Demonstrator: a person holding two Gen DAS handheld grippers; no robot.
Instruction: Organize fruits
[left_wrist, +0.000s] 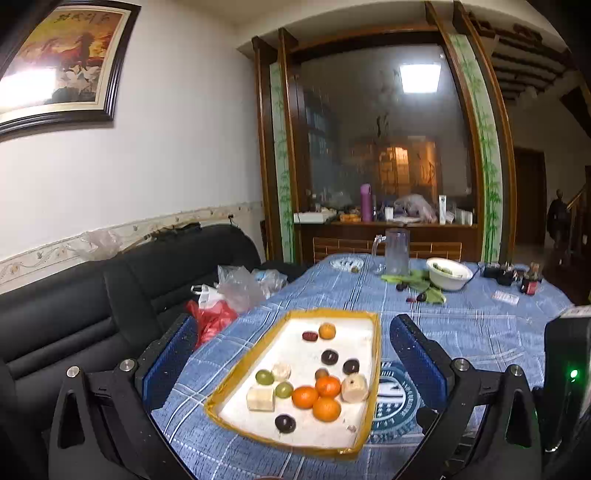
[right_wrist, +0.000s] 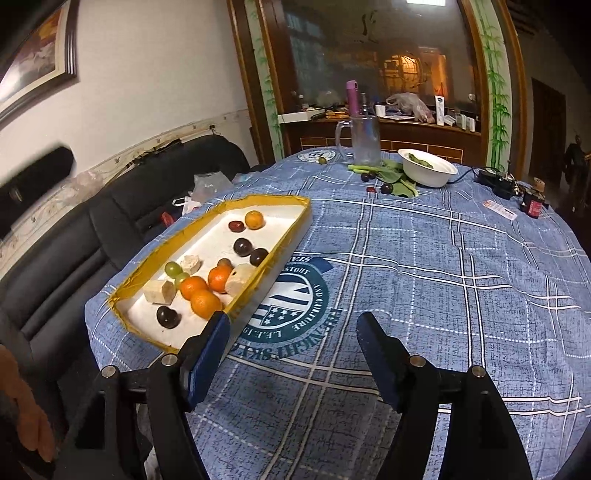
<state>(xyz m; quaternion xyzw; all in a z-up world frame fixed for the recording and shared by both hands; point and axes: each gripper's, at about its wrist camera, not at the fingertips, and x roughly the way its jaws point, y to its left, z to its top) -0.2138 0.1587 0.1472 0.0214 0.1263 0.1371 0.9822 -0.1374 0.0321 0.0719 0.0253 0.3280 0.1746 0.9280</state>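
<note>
The shallow yellow-rimmed white tray (left_wrist: 373, 354) of mixed fruit lies directly ahead of the left gripper (left_wrist: 291, 347) — jaws spread wide, empty, straddling it. The right gripper (right_wrist: 291, 325), also agape and empty, sits off the tray's near right corner — so the left looks better placed.

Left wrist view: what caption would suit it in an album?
Open left hand-held gripper poised over a yellow-rimmed tray of oranges, grapes and dark plums on a blue checked tablecloth.

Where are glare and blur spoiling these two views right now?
Left wrist view: ceiling-light glare on the framed painting and the glass partition; the fruit tray stays sharp. Right wrist view: a dark smeared blur at the left edge; fisheye bends the doorframe in both.
</note>
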